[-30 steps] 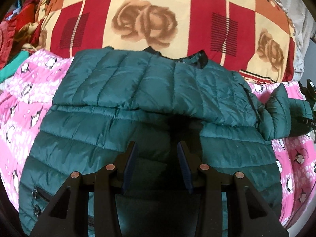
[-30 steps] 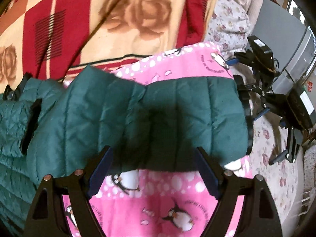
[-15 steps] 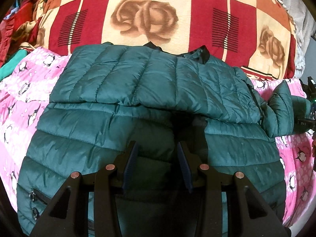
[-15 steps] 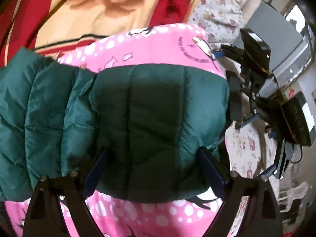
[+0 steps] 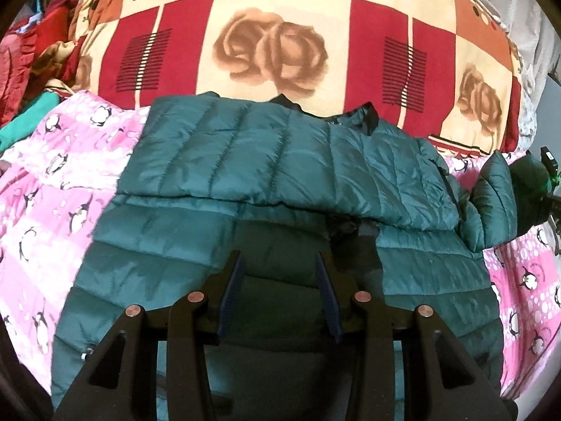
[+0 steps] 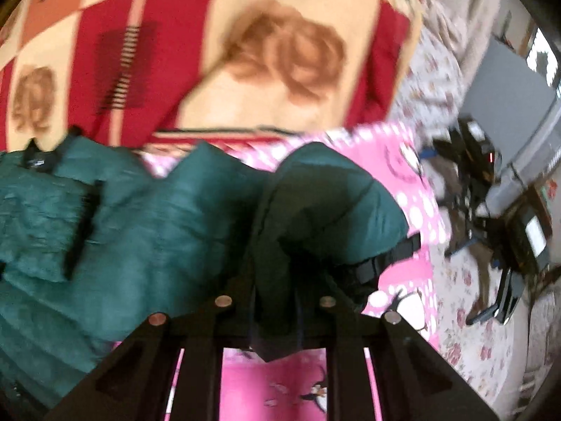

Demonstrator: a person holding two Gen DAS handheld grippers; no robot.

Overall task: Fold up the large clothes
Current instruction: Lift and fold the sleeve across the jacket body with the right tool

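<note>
— So, spread under everything: pink penguin-print blanket (image 5: 52, 189), with a red, cream and orange rose-patterned quilt (image 5: 277, 52) piled behind, "love" printed on it. Red and teal clothes (image 5: 31, 80) heaped at the far left edge.

— Lying across that pink blanket: green quilted puffer jacket (image 5: 266, 182), one sleeve folded flat over the chest, black collar toward the quilt, a zip pull low at the left hem.

— And the left gripper (image 5: 278, 273)?

— Hovering over the lower body of the jacket, blue-padded fingers (image 5: 231, 291) set a moderate gap apart, nothing between them; whether touching the fabric, cannot tell.

— Seen only from the right wrist?

— Blurred, but showing the room beyond the bed edge: floral sheet (image 6: 452, 315), grey cabinet (image 6: 508, 80), black tripod gear (image 6: 491, 182) beside it. Also the other sleeve (image 6: 326, 210), bunched and lifted, its dark cuff end running down into the right gripper (image 6: 277, 301), fingers drawn close and pinching that sleeve.

— From the left wrist, same sleeve?

— Just a puffed green hump at the jacket's right side, over the pink blanket. Right gripper itself not made out there.
</note>
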